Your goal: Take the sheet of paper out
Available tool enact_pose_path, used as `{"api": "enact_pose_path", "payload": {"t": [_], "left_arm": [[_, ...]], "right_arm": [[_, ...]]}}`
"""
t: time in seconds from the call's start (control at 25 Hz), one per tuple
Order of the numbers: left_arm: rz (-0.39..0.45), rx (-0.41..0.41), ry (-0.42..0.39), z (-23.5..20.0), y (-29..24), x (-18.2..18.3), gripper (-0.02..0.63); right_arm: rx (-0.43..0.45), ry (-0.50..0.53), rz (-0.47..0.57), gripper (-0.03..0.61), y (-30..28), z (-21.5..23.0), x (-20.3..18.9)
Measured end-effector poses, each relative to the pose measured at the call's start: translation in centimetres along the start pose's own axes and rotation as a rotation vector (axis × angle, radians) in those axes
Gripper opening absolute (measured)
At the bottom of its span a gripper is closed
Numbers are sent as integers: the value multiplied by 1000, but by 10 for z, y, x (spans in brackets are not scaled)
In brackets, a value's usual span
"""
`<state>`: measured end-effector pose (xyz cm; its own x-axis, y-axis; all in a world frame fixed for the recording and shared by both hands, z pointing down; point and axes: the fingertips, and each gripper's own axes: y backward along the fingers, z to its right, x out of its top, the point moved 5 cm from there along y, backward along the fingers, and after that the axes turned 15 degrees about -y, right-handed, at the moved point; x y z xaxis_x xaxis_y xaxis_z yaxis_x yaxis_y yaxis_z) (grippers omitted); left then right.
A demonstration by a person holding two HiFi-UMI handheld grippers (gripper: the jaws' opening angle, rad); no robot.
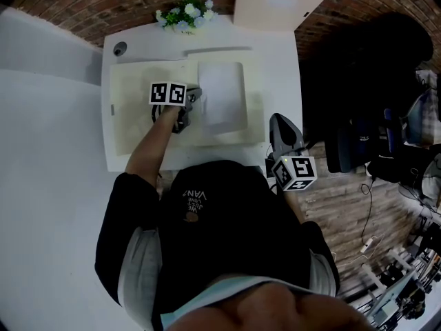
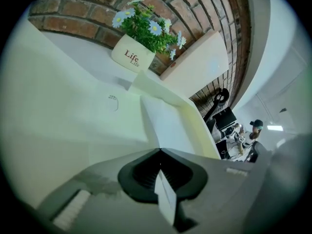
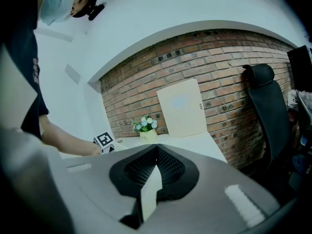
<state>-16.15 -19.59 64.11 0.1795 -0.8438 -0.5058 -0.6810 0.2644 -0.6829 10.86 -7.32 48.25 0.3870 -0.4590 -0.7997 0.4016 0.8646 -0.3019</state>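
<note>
step: grasp, my left gripper (image 2: 160,151) jaws pinch sheet of paper (image 1: 222,96) at its edge | right gripper (image 3: 156,148) jaws pressed together, empty | next: I lift the sheet gently clear of cream tray (image 1: 134,119), no tearing

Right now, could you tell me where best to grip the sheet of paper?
Pinch its left edge from the left: the sheet of paper lies flat, so only an edge fits the jaws, and the left gripper is shut on that edge.
</note>
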Motion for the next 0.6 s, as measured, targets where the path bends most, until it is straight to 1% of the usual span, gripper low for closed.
{"api": "enact_pose_path", "payload": {"t": [0.24,0.6], "left_arm": [[38,-24,5,1,9,-3,2],[104,-41,-9,4,28,-9,0]], "right_arm": [[14,7,-9,0,-1,-2,-1],[65,28,-32,0,-10,-12,-3]]}}
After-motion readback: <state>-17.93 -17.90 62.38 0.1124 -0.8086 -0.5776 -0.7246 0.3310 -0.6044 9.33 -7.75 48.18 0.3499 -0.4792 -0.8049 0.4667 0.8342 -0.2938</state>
